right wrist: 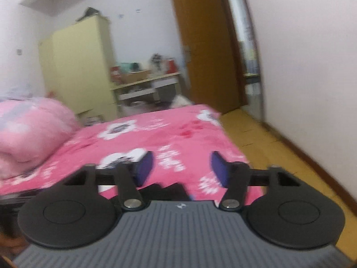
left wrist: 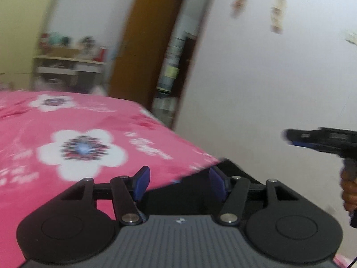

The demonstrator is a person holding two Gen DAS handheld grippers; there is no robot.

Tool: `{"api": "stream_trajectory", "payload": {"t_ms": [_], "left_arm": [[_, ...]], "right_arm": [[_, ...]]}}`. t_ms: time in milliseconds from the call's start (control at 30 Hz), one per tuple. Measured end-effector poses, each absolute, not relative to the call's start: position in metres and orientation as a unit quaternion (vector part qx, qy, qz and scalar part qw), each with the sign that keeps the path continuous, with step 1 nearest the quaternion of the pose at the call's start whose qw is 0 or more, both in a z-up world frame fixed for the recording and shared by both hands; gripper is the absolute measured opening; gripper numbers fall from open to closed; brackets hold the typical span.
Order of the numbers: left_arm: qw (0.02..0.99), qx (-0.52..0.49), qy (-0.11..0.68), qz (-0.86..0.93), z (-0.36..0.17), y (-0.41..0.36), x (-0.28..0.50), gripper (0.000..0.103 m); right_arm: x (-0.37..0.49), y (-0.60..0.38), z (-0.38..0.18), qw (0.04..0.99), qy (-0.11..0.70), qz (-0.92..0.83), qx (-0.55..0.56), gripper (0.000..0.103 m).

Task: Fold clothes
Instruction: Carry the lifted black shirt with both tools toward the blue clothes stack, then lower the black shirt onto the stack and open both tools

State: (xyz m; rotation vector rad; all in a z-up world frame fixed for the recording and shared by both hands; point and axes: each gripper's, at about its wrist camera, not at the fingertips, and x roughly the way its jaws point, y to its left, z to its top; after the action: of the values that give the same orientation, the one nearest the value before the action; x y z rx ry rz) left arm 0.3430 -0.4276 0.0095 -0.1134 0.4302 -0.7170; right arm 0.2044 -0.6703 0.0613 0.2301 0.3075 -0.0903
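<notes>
A black garment lies on the near edge of the pink flowered bed, mostly hidden under my grippers. My left gripper is open just above it, blue pads spread wide with nothing between them. In the right wrist view a strip of the black garment shows below my right gripper, which is also open and holds nothing. The right gripper appears from the side at the right of the left wrist view, held up in the air by a hand. Both views are blurred.
A bunched pink quilt sits on the bed's left side. Past the bed stand a pale yellow wardrobe, a cluttered desk and an open brown door. Yellow floor runs along the bed's right side beside a white wall.
</notes>
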Motion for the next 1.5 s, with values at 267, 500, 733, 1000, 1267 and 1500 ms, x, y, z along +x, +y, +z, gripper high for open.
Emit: {"api": "stream_trajectory", "payload": {"t_ms": [267, 500, 733, 1000, 1267, 1500], "left_arm": [[0.878, -0.099, 0.314, -0.347, -0.026, -0.451, 0.396, 0.053], [0.872, -0.183, 0.350, -0.288, -0.047, -0.424, 0.434, 0.059], [0.894, -0.179, 0.305, -0.274, -0.030, -0.399, 0.439, 0.059], [0.902, -0.089, 0.278, -0.319, -0.016, -0.424, 0.409, 0.059], [0.896, -0.019, 0.226, -0.381, -0.016, -0.433, 0.363, 0.061], [0.881, 0.000, 0.233, -0.412, -0.037, -0.447, 0.342, 0.061]], "right_arm": [[0.223, -0.640, 0.000, 0.956, 0.280, -0.023, 0.090, 0.012], [0.207, -0.695, -0.028, 0.920, 0.267, -0.137, 0.252, 0.013], [0.164, -0.662, 0.001, 0.946, 0.230, -0.147, 0.177, 0.013], [0.154, -0.530, -0.012, 0.947, 0.317, 0.039, -0.001, 0.013], [0.120, -0.542, 0.013, 0.952, 0.305, 0.032, 0.016, 0.015], [0.236, -0.627, 0.013, 0.933, 0.305, -0.038, 0.186, 0.015]]}}
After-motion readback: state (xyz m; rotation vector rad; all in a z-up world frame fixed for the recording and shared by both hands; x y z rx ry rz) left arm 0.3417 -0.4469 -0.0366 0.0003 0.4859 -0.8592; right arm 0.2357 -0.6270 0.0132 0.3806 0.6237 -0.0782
